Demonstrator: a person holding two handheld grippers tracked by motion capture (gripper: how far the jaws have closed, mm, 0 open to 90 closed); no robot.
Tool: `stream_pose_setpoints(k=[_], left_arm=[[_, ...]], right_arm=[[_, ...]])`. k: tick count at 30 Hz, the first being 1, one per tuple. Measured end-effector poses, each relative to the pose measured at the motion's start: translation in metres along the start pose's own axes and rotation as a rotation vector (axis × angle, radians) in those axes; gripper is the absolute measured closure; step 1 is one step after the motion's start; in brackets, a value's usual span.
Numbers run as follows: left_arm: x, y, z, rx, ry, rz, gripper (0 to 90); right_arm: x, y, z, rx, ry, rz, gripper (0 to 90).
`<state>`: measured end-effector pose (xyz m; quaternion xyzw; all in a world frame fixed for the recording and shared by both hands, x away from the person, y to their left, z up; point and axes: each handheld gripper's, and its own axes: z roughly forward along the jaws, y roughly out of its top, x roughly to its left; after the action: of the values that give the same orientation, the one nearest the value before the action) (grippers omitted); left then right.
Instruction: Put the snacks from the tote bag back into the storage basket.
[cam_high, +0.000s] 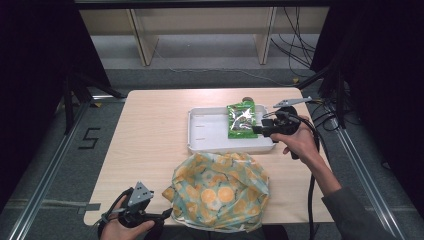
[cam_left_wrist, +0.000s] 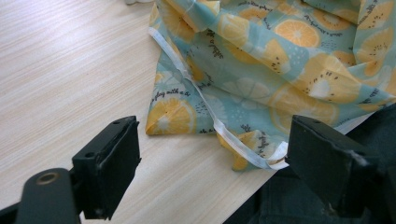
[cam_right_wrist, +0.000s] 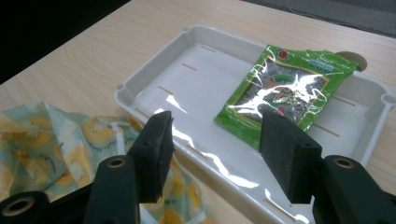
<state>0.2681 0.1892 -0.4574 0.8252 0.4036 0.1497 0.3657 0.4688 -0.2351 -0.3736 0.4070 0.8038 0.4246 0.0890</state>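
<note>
My right fingers (cam_right_wrist: 212, 158) gape wide toward the green packet (cam_right_wrist: 285, 91) in the white tray (cam_right_wrist: 154, 70), so next I must straddle its near edge; left fingers (cam_left_wrist: 212, 168) wait open by the fruit-print bag (cam_left_wrist: 261, 70).

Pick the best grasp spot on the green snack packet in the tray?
Take the green snack packet by its near corner edge, coming from the right tool's side over the white tray's low wall. It lies flat, so only its thin sealed edge fits between the jaws.
</note>
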Motion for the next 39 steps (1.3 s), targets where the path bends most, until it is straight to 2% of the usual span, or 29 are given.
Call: stream_pose_setpoints(k=[1,2,7,9,12,13,14,15,16,17,18,19,20,21,23,25,26,27,28,29,30,31,33,34,35,36,37,38,39], left_arm=[[0.002,0.001,-0.002,0.024,0.0,0.025,16.6],[-0.001,0.0,0.001,-0.012,0.0,-0.016,16.6],[-0.001,0.0,0.001,-0.014,0.002,-0.015,16.6],[0.0,0.0,0.001,-0.007,0.003,-0.007,16.6],[-0.001,0.0,0.001,-0.011,0.002,-0.016,16.6],[-0.001,0.0,0.001,-0.012,0.002,-0.017,16.6],[0.0,0.0,0.0,-0.004,0.004,-0.01,16.6],[0.0,0.0,0.001,-0.006,0.003,-0.009,16.6],[0.0,0.0,0.001,-0.005,0.005,-0.009,16.6],[0.0,0.0,0.001,-0.003,0.004,-0.008,16.6],[0.0,0.0,0.001,-0.004,0.005,-0.008,16.6],[0.0,0.0,0.001,-0.005,0.004,-0.009,16.6],[0.0,0.0,0.001,-0.004,0.005,-0.009,16.6],[0.0,0.0,0.001,-0.004,0.004,-0.008,16.6],[-0.001,0.0,0.001,-0.004,0.004,-0.01,16.6],[-0.001,0.0,0.001,-0.012,0.003,-0.016,16.6],[-0.001,0.0,0.001,-0.012,0.003,-0.016,16.6],[-0.001,0.0,0.001,-0.012,0.003,-0.016,16.6],[0.0,0.0,0.001,-0.006,0.004,-0.008,16.6],[0.0,0.0,0.001,-0.009,0.005,-0.008,16.6],[0.0,0.0,0.001,-0.007,0.004,-0.007,16.6],[-0.001,0.0,0.001,-0.016,0.004,-0.015,16.6],[-0.001,0.0,0.001,-0.012,0.004,-0.016,16.6],[-0.001,0.0,0.001,-0.012,0.004,-0.015,16.6],[-0.001,0.0,0.001,-0.012,0.003,-0.016,16.6],[-0.001,0.0,0.001,-0.013,0.003,-0.016,16.6],[-0.001,0.0,0.001,-0.013,0.004,-0.015,16.6],[-0.001,0.0,0.001,-0.017,0.004,-0.013,16.6],[-0.001,0.0,0.001,-0.013,0.004,-0.015,16.6]], right_arm=[[-0.001,-0.002,-0.002,-0.006,-0.01,-0.019,45.3],[0.0,-0.005,-0.002,-0.007,-0.006,-0.015,45.0],[0.001,-0.016,-0.011,-0.006,-0.012,-0.017,44.1],[0.001,-0.022,-0.013,-0.014,-0.002,-0.007,43.8],[0.001,-0.028,-0.017,-0.018,-0.003,-0.006,43.4],[0.0,-0.03,-0.019,-0.001,-0.007,-0.009,43.2],[0.0,-0.032,-0.019,-0.016,0.002,-0.007,43.2],[0.0,-0.034,-0.021,-0.001,-0.003,-0.006,43.0],[-0.001,-0.036,-0.02,-0.012,-0.009,-0.024,42.9],[0.0,-0.038,-0.022,0.001,-0.004,-0.011,42.6],[0.0,-0.04,-0.021,-0.013,0.001,0.001,42.4],[0.0,-0.042,-0.023,0.001,-0.01,-0.013,42.1],[0.001,-0.044,-0.021,-0.012,-0.01,0.005,41.9],[0.002,-0.046,-0.022,0.0,0.005,0.007,41.5],[0.001,-0.047,-0.023,0.005,-0.005,-0.012,40.9],[0.003,-0.052,-0.022,0.009,0.009,0.009,40.0],[0.001,-0.053,-0.023,0.008,0.0,-0.014,39.8],[0.003,-0.055,-0.023,0.006,0.007,0.01,39.8],[0.002,-0.056,-0.022,0.002,0.013,-0.004,39.7],[0.002,-0.058,-0.022,-0.003,-0.003,-0.018,39.4],[0.004,-0.059,-0.023,0.013,0.01,-0.002,39.4],[0.004,-0.061,-0.022,0.001,0.013,-0.001,39.2],[0.003,-0.065,-0.023,0.014,0.003,-0.015,38.3],[0.004,-0.067,-0.022,0.013,0.017,0.001,38.3],[0.004,-0.069,-0.021,0.013,0.007,0.0,38.3],[0.002,-0.071,-0.021,0.019,-0.002,-0.024,38.2],[0.004,-0.075,-0.019,0.021,0.013,-0.01,37.8],[0.003,-0.076,-0.02,0.038,0.007,-0.018,37.5],[0.006,-0.079,-0.021,0.048,0.012,0.003,37.0]])
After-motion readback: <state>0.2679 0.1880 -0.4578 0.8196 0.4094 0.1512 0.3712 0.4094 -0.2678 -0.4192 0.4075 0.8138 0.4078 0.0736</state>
